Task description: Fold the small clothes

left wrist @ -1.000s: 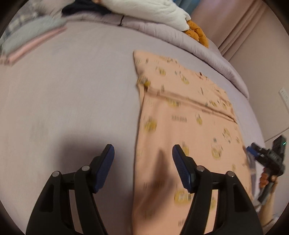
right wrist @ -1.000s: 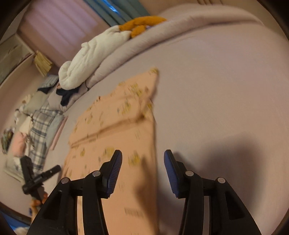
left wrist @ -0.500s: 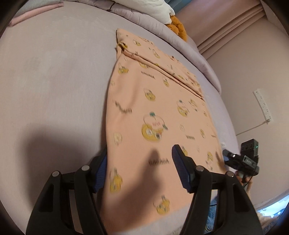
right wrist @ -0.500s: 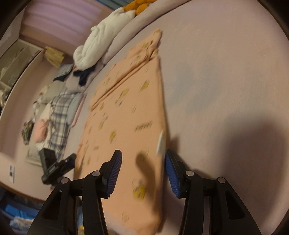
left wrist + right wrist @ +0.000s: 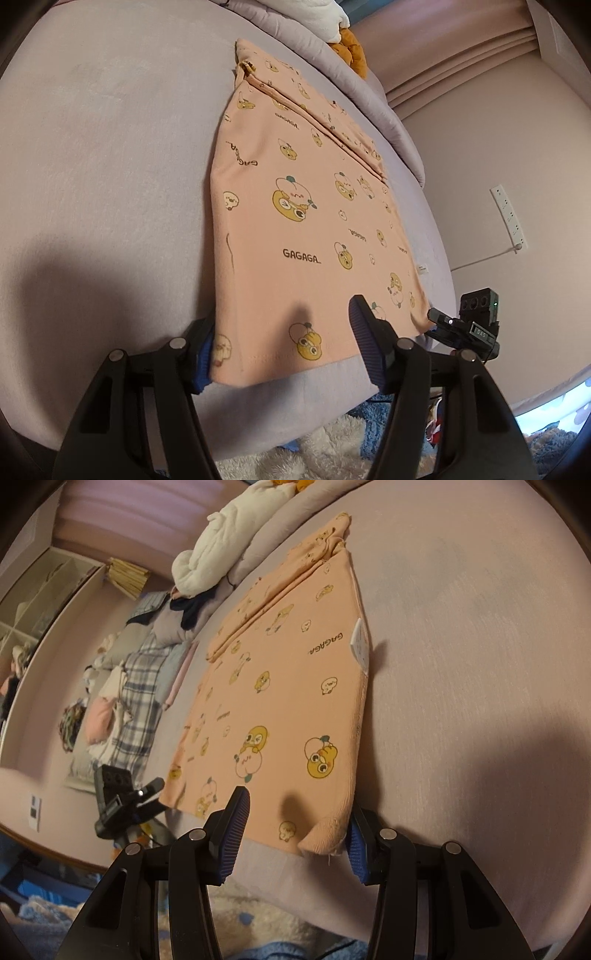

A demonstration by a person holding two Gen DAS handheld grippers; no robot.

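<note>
Peach printed garment (image 5: 295,206) lies flat on the lilac bed (image 5: 103,147), its hem at the near edge of the mattress, sleeves folded in at the far end toward a white duvet (image 5: 221,542).

Left gripper (image 5: 284,343): pointing down and forward at the garment's near left corner. Jaws are closing; the left finger sits beside or under the cloth's left edge, the right finger (image 5: 367,343) above the fabric. The hem corner lies between the 2 fingers, no pinch on it visible.

Right gripper (image 5: 295,834): same downward tilt, at the near right corner. Jaws apart. The right finger (image 5: 358,853) is touching or just beside the curled corner of the cloth; the left finger (image 5: 231,834) stands apart over the hem. Cloth between them, not clamped.

White care label (image 5: 360,642) sticks out at the garment's right edge. Each gripper shows in the other's view, beyond the opposite corner. Fluffy rug (image 5: 332,443) below the bed edge.
</note>
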